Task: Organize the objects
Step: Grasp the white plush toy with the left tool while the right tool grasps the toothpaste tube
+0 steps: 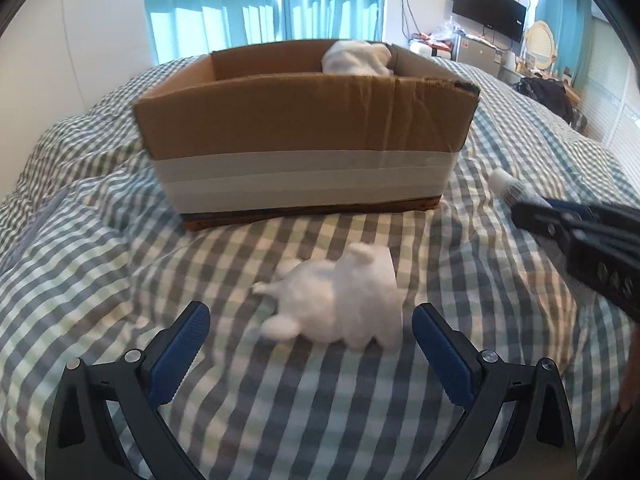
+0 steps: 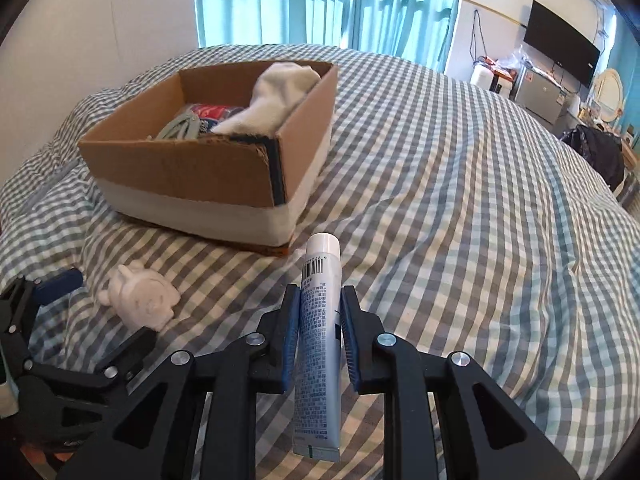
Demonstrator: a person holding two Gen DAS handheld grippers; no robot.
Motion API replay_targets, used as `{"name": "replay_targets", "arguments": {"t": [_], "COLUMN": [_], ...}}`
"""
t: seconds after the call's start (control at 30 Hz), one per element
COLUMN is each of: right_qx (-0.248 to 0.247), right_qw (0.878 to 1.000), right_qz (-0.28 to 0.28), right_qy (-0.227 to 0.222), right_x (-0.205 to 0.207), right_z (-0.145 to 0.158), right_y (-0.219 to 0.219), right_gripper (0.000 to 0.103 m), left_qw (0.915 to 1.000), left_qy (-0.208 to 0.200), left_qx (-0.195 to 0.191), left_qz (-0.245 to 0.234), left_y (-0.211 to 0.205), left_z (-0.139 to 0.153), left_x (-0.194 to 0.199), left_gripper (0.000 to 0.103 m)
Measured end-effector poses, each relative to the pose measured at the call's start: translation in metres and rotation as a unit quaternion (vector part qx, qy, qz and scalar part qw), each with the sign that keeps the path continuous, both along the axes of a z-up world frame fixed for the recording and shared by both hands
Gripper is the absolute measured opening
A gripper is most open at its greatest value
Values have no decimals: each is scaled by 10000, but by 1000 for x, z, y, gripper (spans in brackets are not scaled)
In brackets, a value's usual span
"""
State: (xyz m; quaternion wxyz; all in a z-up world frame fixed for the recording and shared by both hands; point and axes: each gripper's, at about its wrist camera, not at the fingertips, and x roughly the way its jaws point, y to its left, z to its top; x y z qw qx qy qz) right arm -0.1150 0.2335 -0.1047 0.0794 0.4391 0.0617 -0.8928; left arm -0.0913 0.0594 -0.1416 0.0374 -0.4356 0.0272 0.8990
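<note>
A white animal figurine [image 1: 340,300] lies on the checked bedspread, just ahead of my open left gripper [image 1: 310,320], between its fingers' line; it also shows in the right wrist view [image 2: 140,300]. My right gripper [image 2: 320,300] is shut on a white and blue tube [image 2: 318,344], cap pointing forward; the tube tip shows in the left wrist view [image 1: 508,186]. An open cardboard box [image 1: 304,140] stands beyond, also seen in the right wrist view [image 2: 192,172], holding a white sock [image 2: 276,96], a red and blue item [image 2: 212,114] and a greenish item [image 2: 180,128].
The checked bedspread [image 2: 460,200] covers the whole bed, with folds at the left. A white wall and blue curtains [image 2: 320,0] lie behind. A TV [image 2: 560,46], cabinet and dark bag [image 2: 600,152] stand at the far right.
</note>
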Motion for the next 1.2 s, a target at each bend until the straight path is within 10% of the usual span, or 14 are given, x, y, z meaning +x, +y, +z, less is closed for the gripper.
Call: {"name": "replay_targets", "arguments": {"t": [0.43, 1.2], "right_qx": [12, -207], "right_qw": [10000, 9989], "right_qz": [58, -70], "right_qy": [-72, 403], "right_x": [1, 5], "right_z": [-6, 40], "right_y": [-5, -21], "right_gripper": [20, 20], "left_qw": [9990, 9970], "left_qy": [-354, 625], "left_qx": [243, 47], "left_qz": [-123, 459], "left_y": [-3, -57], "left_z": [-9, 74], "left_x": [-18, -17], "left_gripper": [69, 68]}}
